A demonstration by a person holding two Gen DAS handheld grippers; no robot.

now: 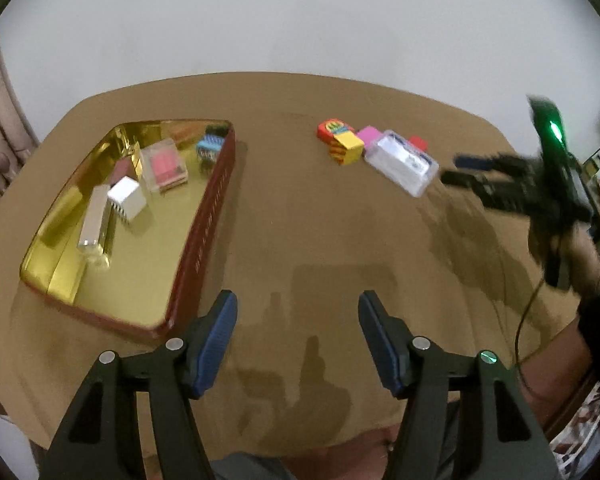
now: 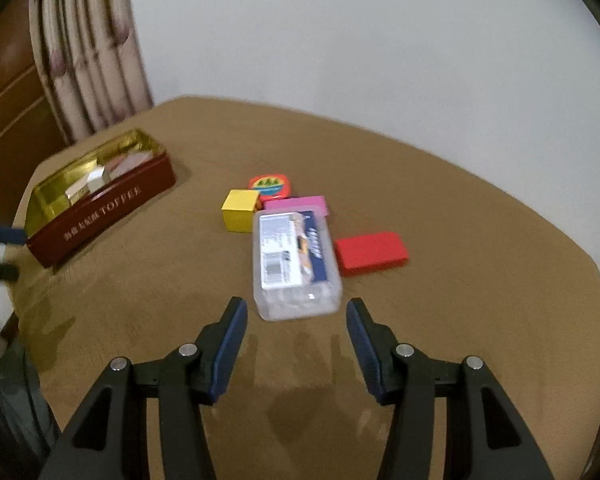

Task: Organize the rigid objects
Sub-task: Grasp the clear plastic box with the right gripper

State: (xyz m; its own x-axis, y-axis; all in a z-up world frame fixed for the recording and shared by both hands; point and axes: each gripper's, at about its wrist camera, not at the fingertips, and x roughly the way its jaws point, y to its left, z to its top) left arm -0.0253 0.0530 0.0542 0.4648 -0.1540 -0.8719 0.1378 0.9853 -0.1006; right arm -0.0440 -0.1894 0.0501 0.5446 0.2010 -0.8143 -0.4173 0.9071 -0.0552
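A dark red toffee tin [image 1: 204,224] [image 2: 100,216] with a gold inside lies open on the brown table; several small boxes rest in it, among them a clear case with a pink block [image 1: 165,165] and a white box [image 1: 127,197]. My left gripper [image 1: 298,304] hangs open over bare table just right of the tin, nothing between its fingers. A cluster lies mid-table: a clear plastic case [image 2: 294,264] [image 1: 404,162], a yellow cube [image 2: 240,210], a round-cornered red box [image 2: 270,186], a pink block [image 2: 298,204] and a red block [image 2: 370,253]. My right gripper [image 2: 296,304] is open just short of the clear case.
The brown table [image 2: 460,208] has rounded edges and stands against a white wall. A curtain [image 2: 88,52] and a wooden panel stand at the far left. The right gripper [image 1: 472,168] shows blurred at the right of the left wrist view, with the person's arm below it.
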